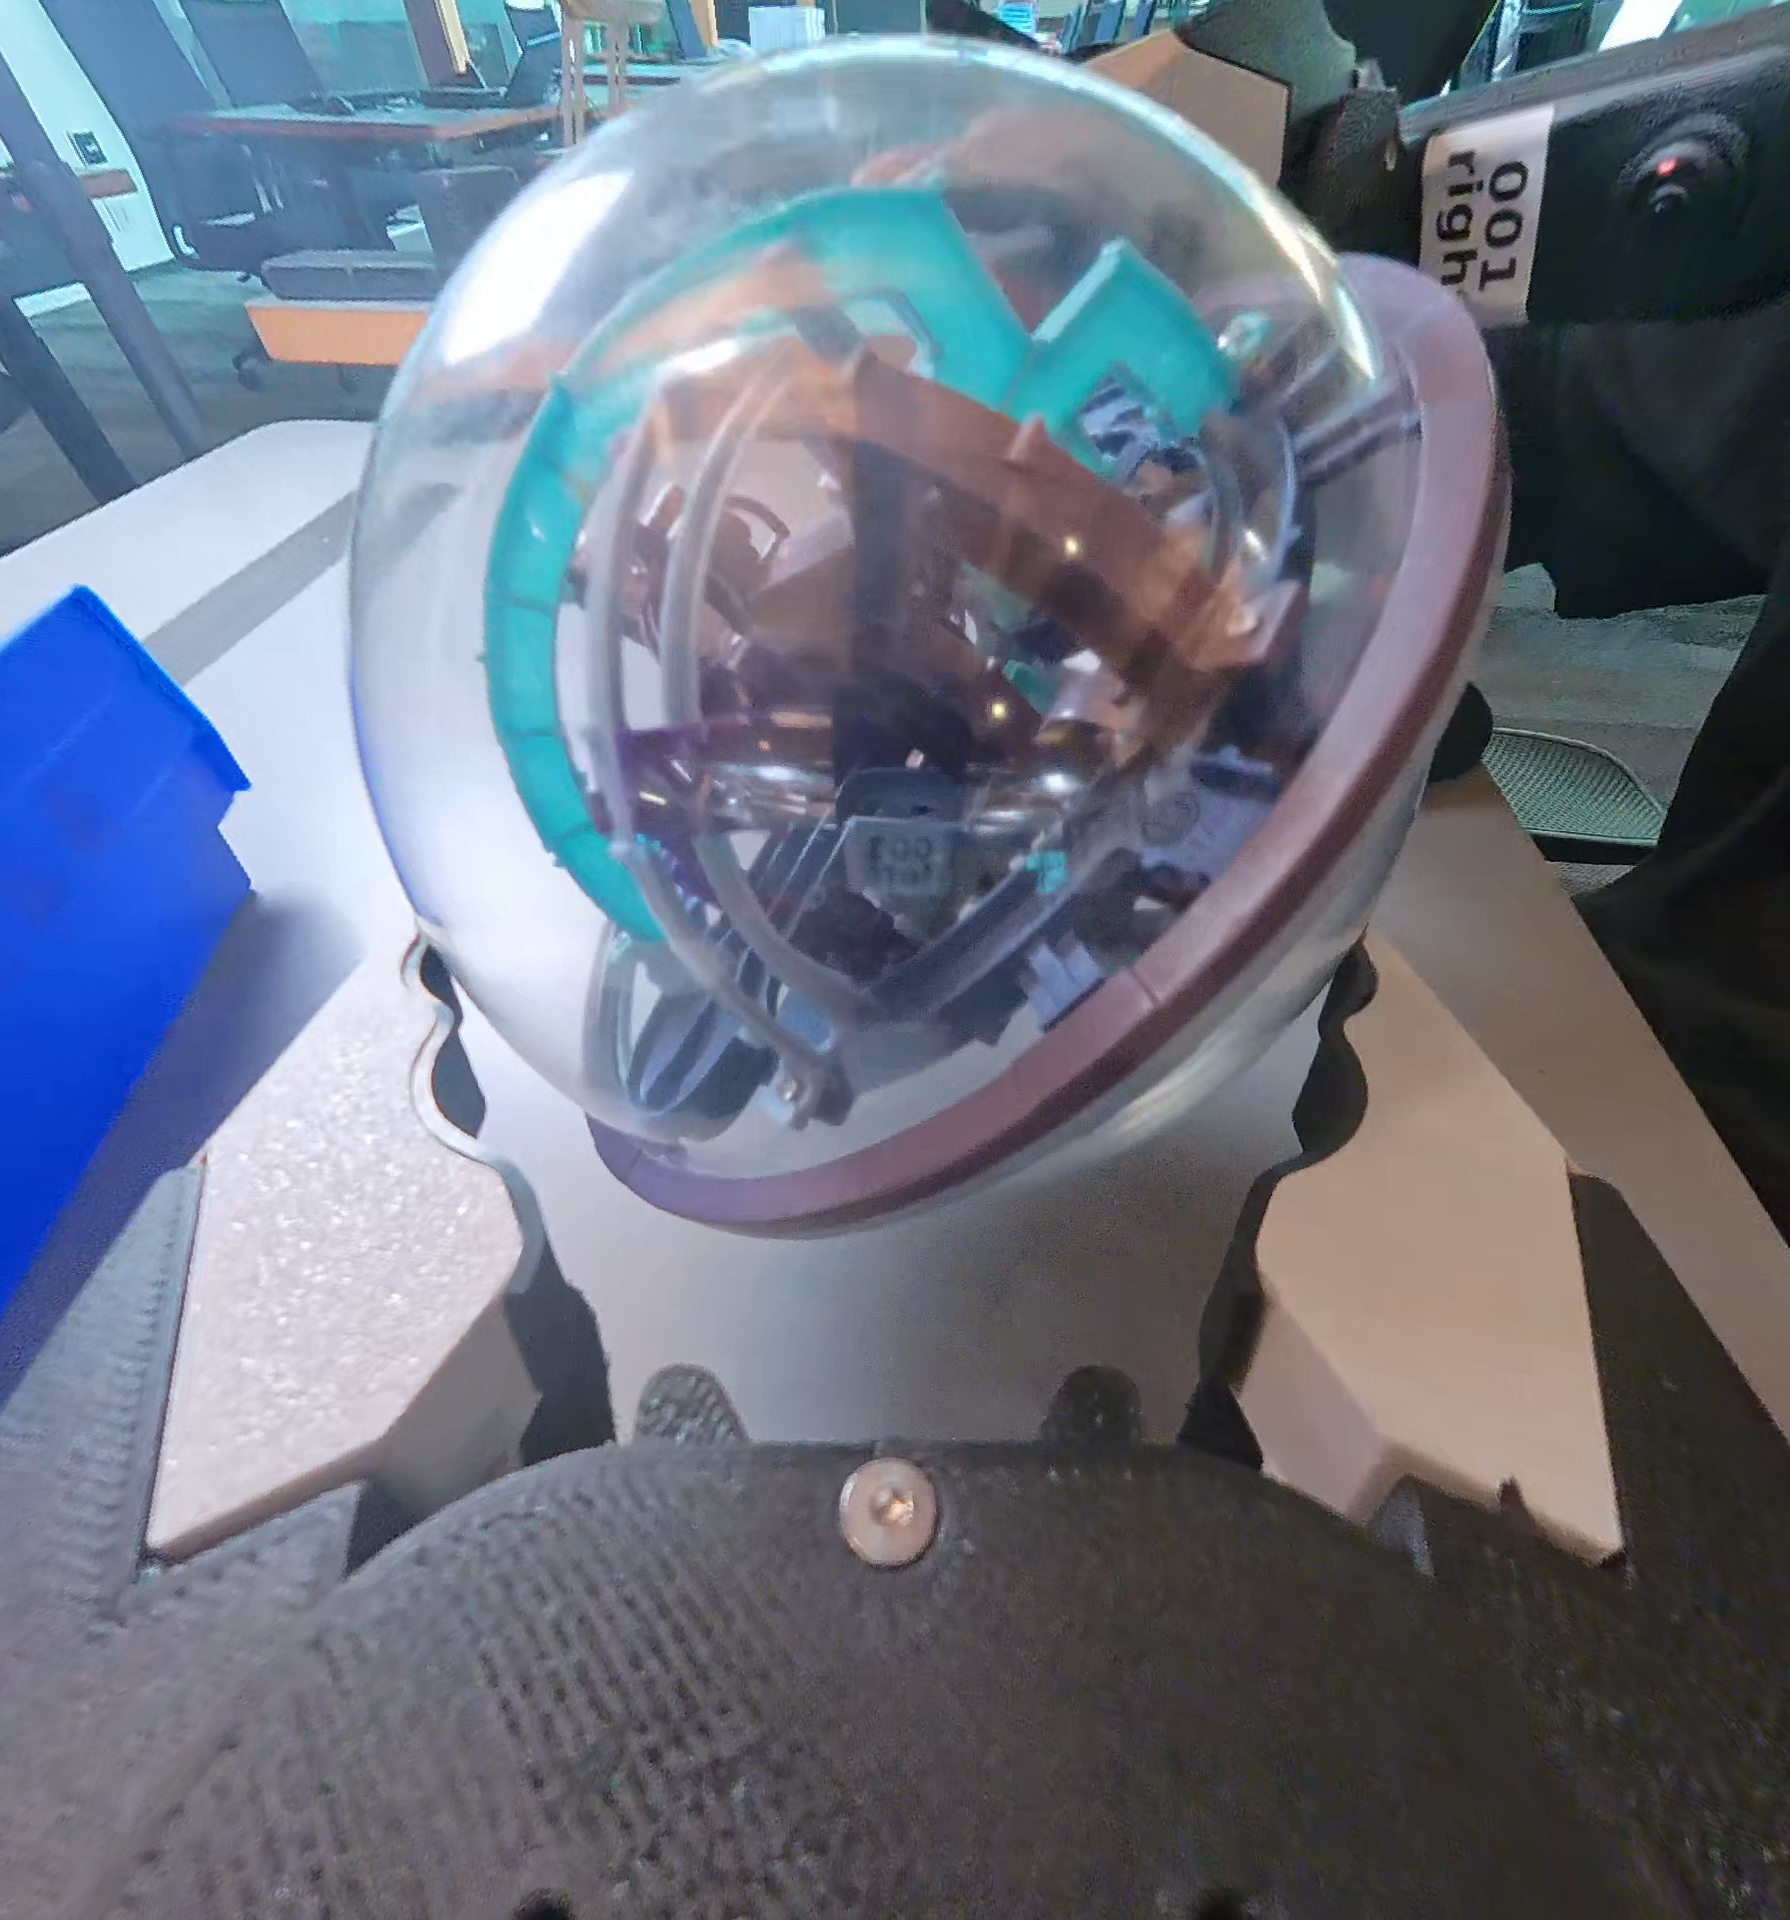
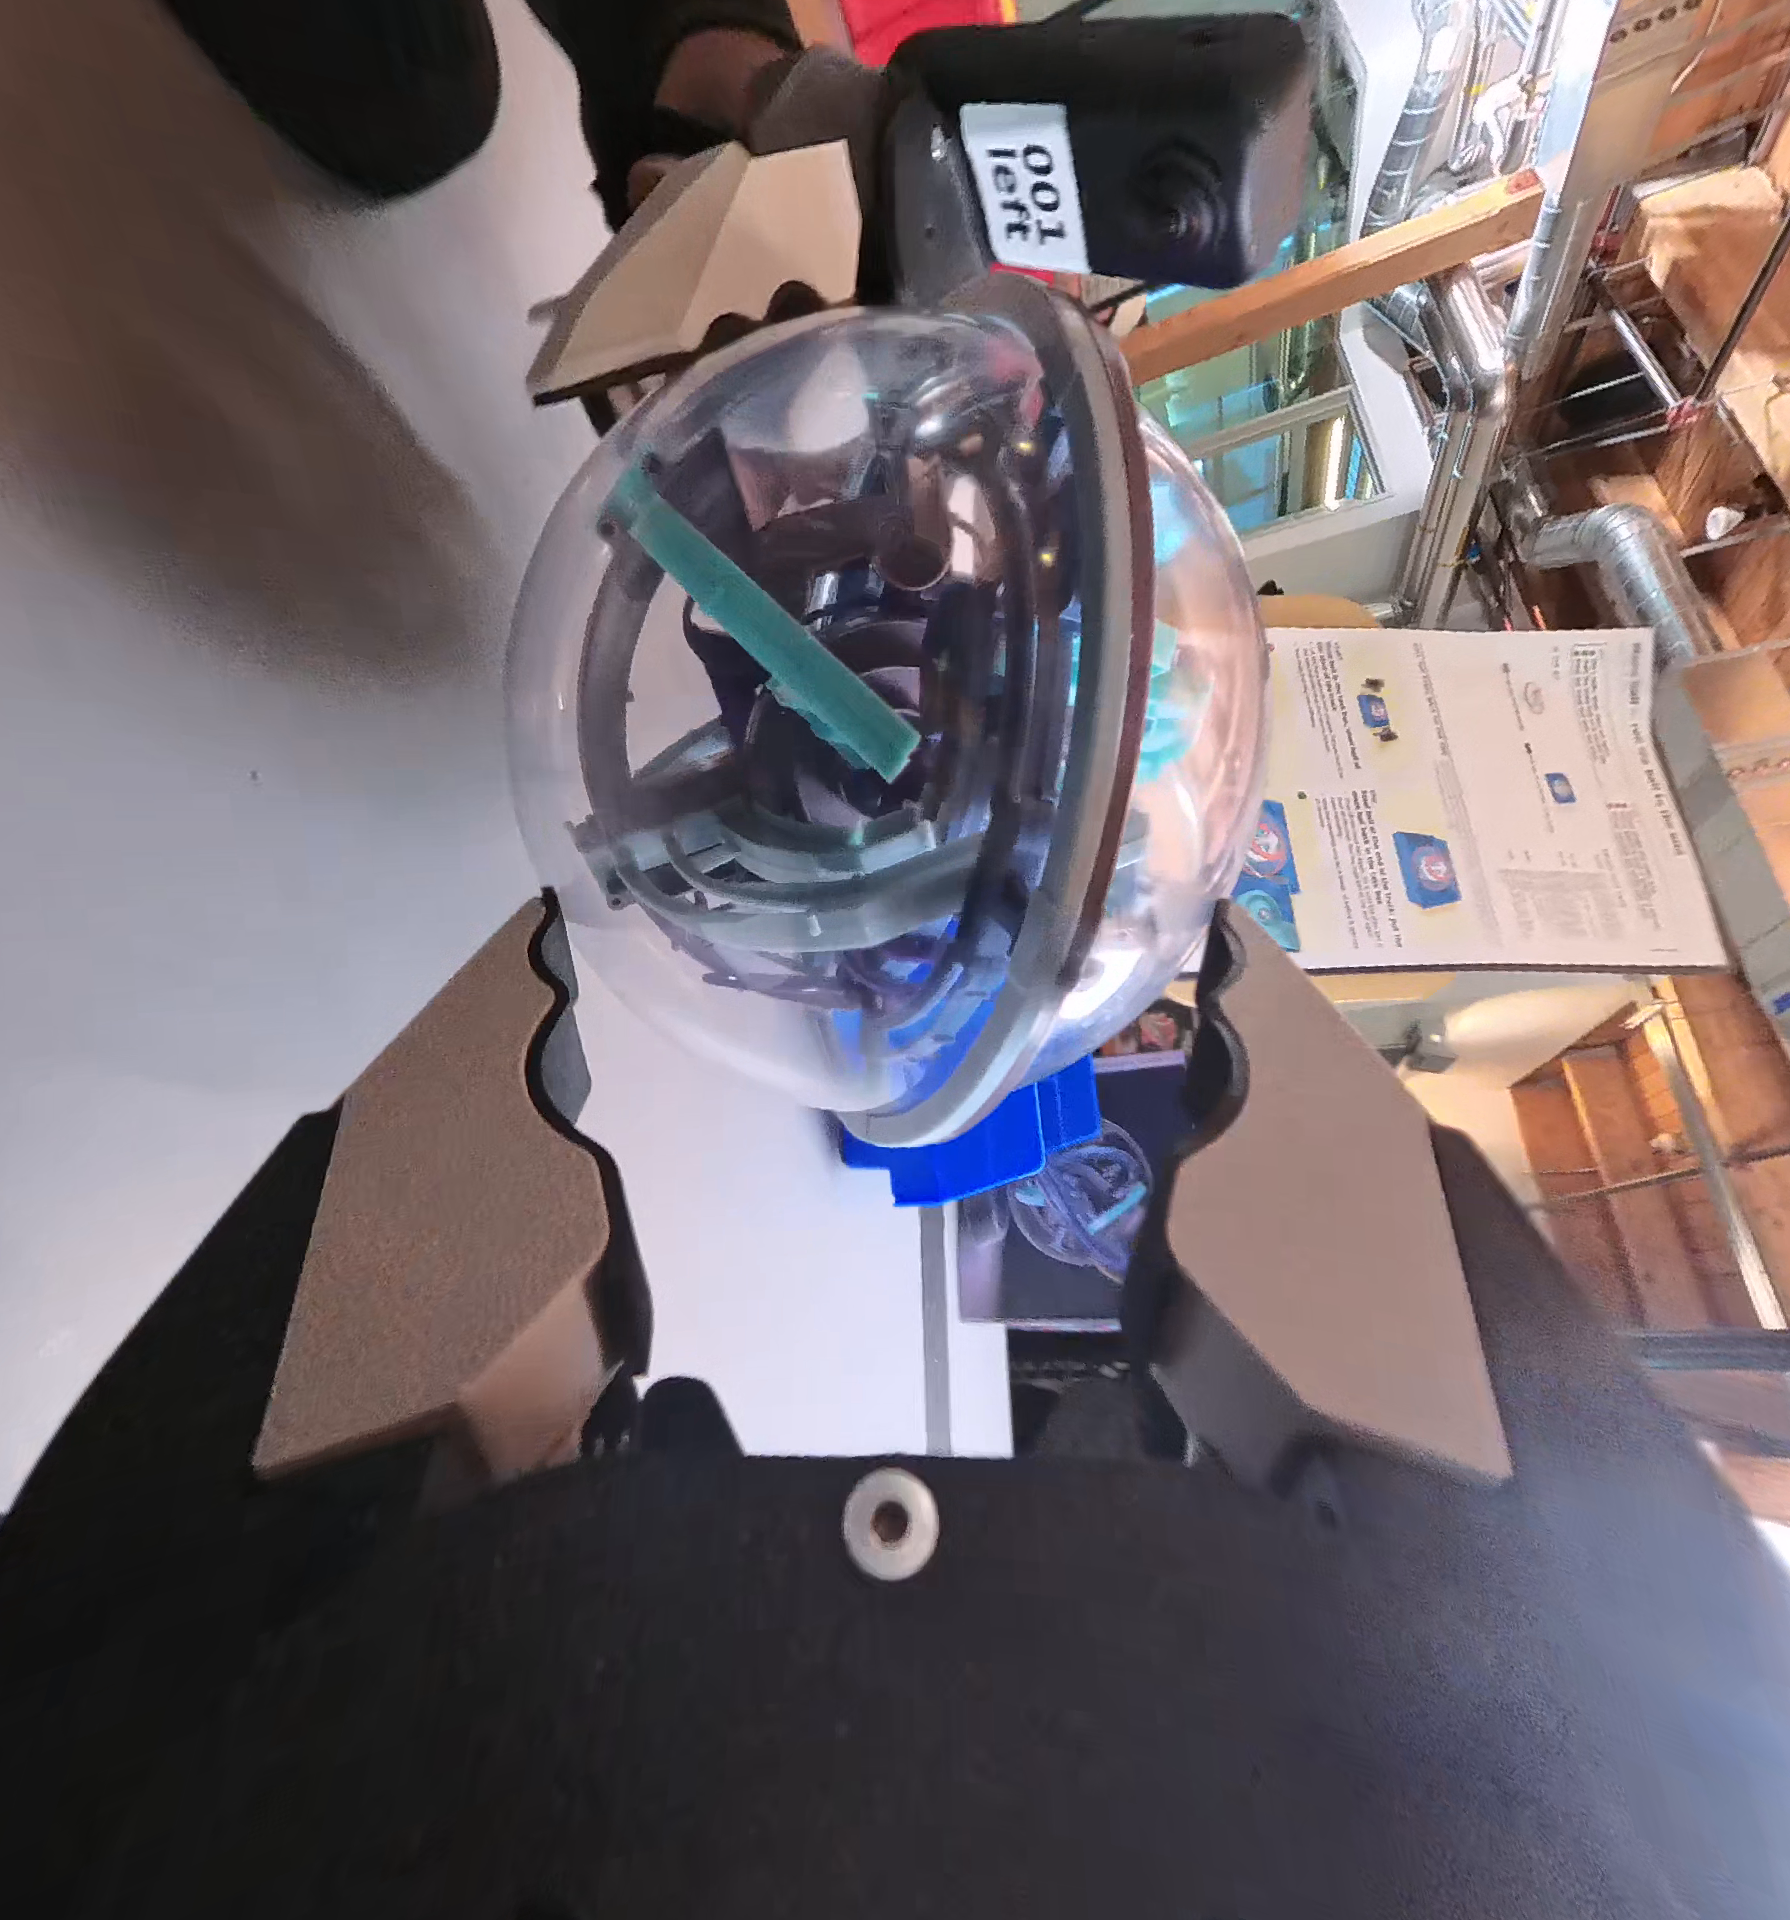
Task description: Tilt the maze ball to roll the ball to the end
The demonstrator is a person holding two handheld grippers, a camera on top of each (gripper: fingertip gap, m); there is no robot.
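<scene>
Fingers of both grippers clamp maze ball from opposite sides, holding it above desk. Left gripper grips low; right gripper likewise. Seam ring tilted. Small ball inside: cannot tell.

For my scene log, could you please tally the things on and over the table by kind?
Maze ball: 1
Tongs: 2, left and right
Blue bin: 1
Printed sheet: 1
Dark box beyond the bin: 1
Total: 6
</scene>
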